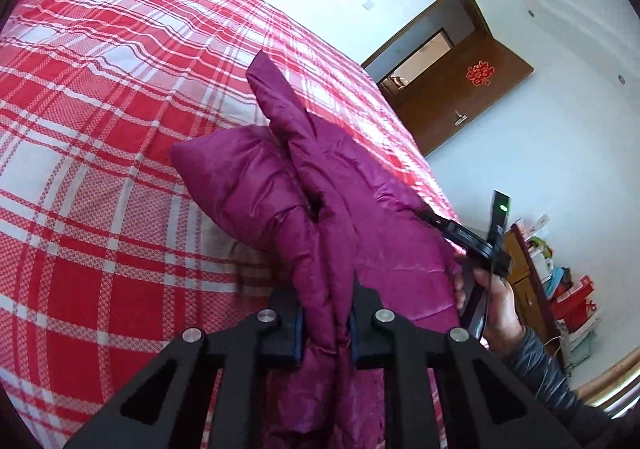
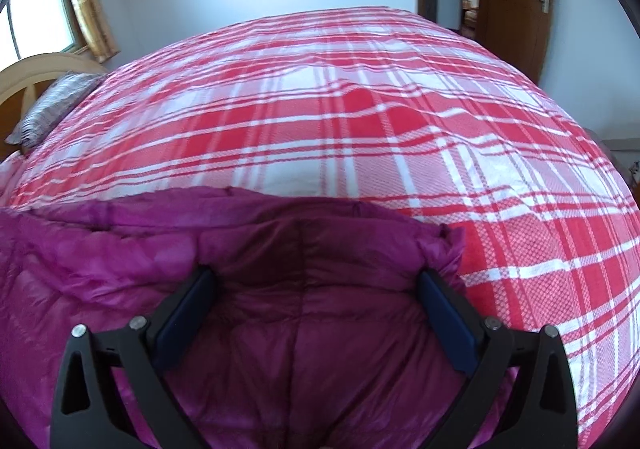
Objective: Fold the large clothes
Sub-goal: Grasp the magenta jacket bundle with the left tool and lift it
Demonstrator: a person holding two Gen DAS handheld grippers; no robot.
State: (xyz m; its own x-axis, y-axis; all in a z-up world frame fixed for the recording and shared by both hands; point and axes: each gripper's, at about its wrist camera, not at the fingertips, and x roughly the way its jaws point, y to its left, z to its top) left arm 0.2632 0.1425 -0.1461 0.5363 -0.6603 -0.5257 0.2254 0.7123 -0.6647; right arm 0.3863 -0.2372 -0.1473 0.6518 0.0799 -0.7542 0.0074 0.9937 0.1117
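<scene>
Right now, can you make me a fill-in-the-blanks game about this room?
1. The puffy purple jacket lies on a red and white ____ bedspread.
2. The left gripper is ____ on a fold of the jacket.
3. The right gripper has its jaws ____.
4. The brown wooden door stands ____.

Answers: checked; shut; open; open

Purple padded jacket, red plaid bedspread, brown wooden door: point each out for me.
Purple padded jacket (image 1: 256,185): left wrist view, puffy quilted panel.
Red plaid bedspread (image 2: 360,121): right wrist view, wrinkled red square.
Brown wooden door (image 1: 460,105): left wrist view, panel below red ornament.
</scene>
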